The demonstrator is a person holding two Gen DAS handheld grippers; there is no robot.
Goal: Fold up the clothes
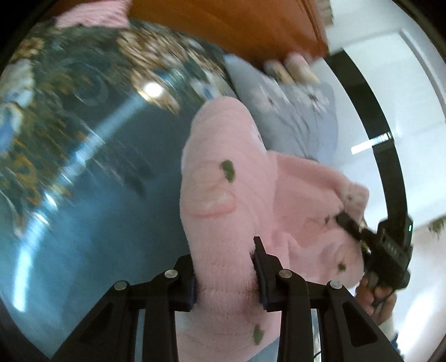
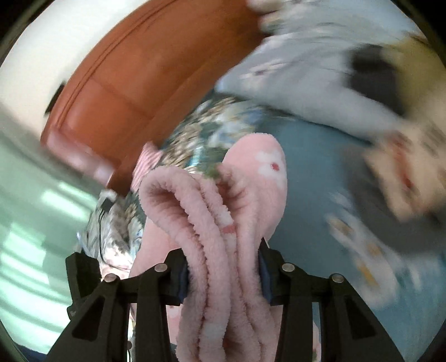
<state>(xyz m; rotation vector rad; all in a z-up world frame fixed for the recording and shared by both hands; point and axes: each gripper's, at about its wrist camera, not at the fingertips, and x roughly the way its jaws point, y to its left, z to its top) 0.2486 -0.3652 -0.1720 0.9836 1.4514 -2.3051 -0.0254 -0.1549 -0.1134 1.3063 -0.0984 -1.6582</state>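
A fluffy pink garment [image 1: 220,195] with small green and white flower marks hangs lifted above the bed. My left gripper [image 1: 227,278] is shut on a thick fold of it. In the left wrist view the right gripper [image 1: 348,222] pinches the garment's far edge at the right, with a hand [image 1: 376,298] on its handle. In the right wrist view my right gripper [image 2: 224,274] is shut on several bunched layers of the pink garment [image 2: 223,222], which stand up between the fingers.
Below lies a teal bedspread [image 1: 97,195] with a floral border. A grey-blue flowered garment [image 1: 295,117] lies at the bed's far side, next to an orange-brown headboard [image 1: 237,25]. More clothes [image 2: 390,178] are piled at the right of the right wrist view.
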